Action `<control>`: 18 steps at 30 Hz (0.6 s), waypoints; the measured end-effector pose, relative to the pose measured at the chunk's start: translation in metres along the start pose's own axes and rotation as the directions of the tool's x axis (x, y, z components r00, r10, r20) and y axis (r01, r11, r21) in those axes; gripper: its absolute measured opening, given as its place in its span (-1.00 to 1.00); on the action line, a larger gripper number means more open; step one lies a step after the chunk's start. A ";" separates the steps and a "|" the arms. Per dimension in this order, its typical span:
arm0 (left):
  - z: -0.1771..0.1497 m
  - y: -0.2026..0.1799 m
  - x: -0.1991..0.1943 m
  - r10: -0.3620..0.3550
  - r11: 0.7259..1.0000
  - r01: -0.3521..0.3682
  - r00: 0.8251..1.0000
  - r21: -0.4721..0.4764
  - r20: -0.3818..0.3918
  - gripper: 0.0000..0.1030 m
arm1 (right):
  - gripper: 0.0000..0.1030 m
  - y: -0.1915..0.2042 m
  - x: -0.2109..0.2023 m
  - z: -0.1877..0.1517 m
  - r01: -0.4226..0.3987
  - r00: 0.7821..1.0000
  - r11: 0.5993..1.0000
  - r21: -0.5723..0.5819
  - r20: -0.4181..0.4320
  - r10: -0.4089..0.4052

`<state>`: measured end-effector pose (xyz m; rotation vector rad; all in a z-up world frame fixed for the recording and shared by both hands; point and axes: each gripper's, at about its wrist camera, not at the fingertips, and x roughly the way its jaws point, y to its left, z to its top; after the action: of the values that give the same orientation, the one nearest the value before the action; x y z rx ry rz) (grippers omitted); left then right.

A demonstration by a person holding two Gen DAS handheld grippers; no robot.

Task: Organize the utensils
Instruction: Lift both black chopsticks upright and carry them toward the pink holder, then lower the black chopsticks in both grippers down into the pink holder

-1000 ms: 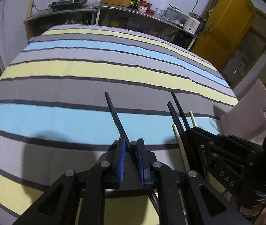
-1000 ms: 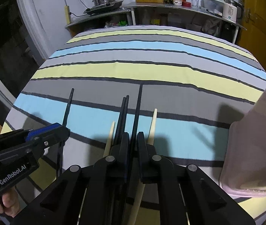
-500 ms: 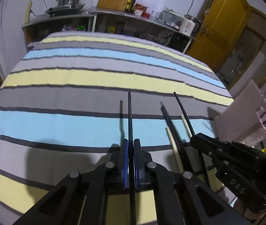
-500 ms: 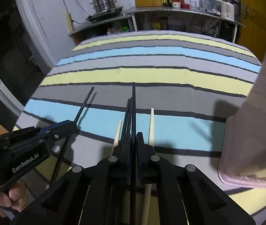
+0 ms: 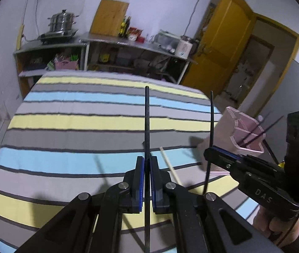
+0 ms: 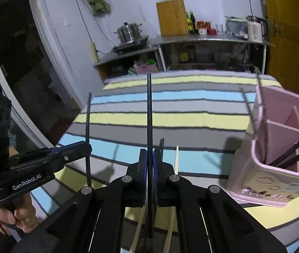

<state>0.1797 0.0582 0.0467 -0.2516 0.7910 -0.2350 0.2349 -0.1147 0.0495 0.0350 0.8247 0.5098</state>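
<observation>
Step in hand: both grippers are carrying one black chopstick each above the striped tablecloth (image 5: 69,122); judged, this is the lift toward the holder.
Left gripper (image 5: 146,181): jaws are clamping narrow on a black chopstick (image 5: 147,113), its tip pointing to 12 o'clock.
Right gripper (image 6: 148,168): jaws are pinching tight on a second black chopstick (image 6: 149,105), likewise pointing to 12 o'clock.
Pink holder (image 6: 263,168): standing at 3 o'clock of the right gripper, divided into compartments, already holding two black chopsticks (image 6: 292,149).
Count, black chopsticks: two in the grippers, two in the holder, at least one lying on the cloth; the last is partly hidden.
Count, pale chopsticks (image 6: 176,158): two lying on the cloth beneath the right gripper.
Next move: judged, each stick needs tipping upright over the compartment with the black pair before release.
</observation>
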 end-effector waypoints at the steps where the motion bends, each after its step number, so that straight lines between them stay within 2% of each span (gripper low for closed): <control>1: 0.001 -0.003 -0.005 -0.008 1.000 0.008 1.000 0.006 0.006 -0.90 | -0.90 0.002 -0.006 0.001 -0.002 1.000 1.000 -0.001 0.010 0.002; 10: 0.004 -0.027 -0.043 -0.066 0.996 0.063 0.997 0.055 0.050 -0.90 | -0.90 0.003 -0.047 0.006 0.003 0.996 1.000 0.000 0.087 -0.003; 18: 0.002 -0.042 -0.056 -0.094 0.992 0.089 0.994 0.085 0.056 -0.91 | -0.90 -0.003 -0.076 0.004 0.017 0.991 1.000 0.016 0.135 -0.019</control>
<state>0.1385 0.0356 0.0988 -0.2165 0.7096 -0.3442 0.1955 -0.1505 0.1046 0.0748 0.6961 0.4785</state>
